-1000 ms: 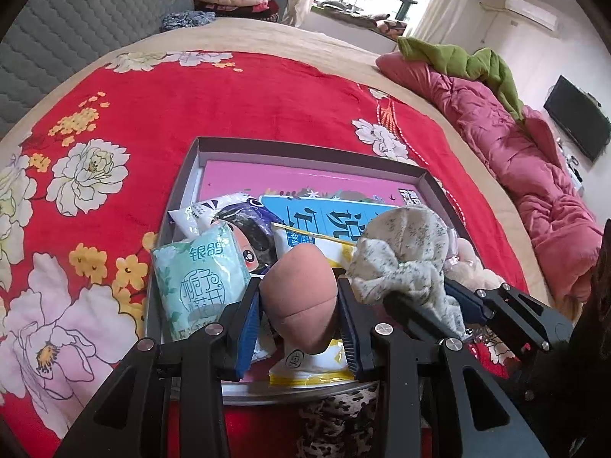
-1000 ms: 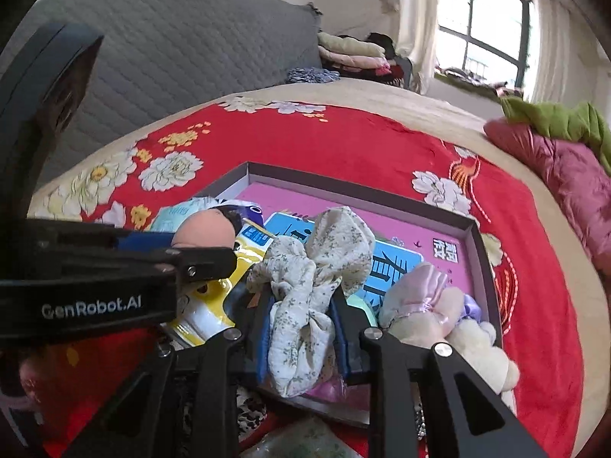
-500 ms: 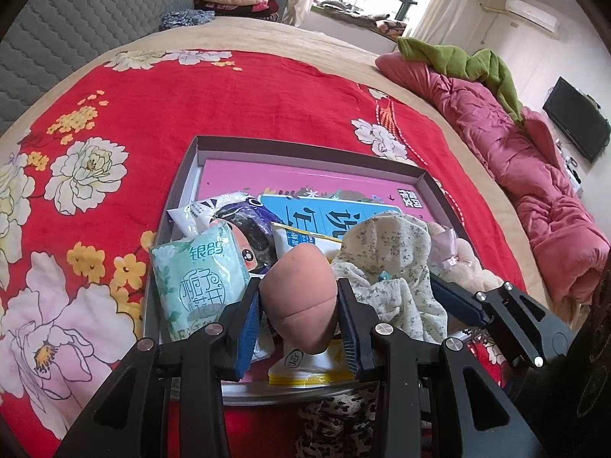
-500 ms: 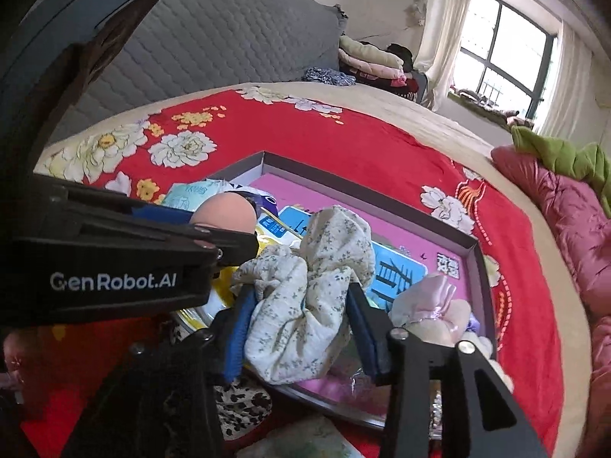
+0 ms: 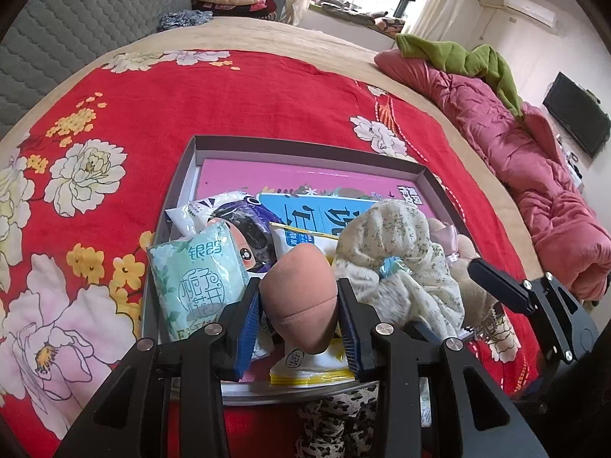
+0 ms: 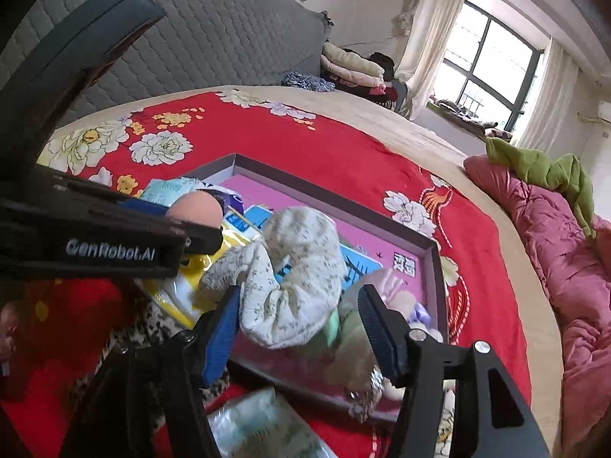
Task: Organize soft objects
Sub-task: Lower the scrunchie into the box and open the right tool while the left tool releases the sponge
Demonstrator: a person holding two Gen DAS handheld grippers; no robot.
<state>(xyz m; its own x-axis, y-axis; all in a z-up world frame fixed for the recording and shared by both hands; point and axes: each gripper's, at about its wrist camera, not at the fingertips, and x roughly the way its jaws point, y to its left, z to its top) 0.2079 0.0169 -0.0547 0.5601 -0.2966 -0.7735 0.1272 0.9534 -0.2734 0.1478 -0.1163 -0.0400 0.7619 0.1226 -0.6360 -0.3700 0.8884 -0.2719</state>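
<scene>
My left gripper is shut on a peach makeup sponge, held just above the near end of a shallow grey box on the red floral bedspread. The sponge also shows in the right wrist view. A cream floral scrunchie lies in the box to the sponge's right. My right gripper is open, its jaws wide on either side of the scrunchie, which rests loose on the box contents.
The box holds a mint tissue pack, snack packets, a blue booklet and plush items. A leopard-print cloth and a wrapped pack lie before the box. A pink quilt lies to the right.
My right gripper has opened and let go of the scrunchie, which has dropped onto the box contents. My left gripper still holds the sponge in the same place.
</scene>
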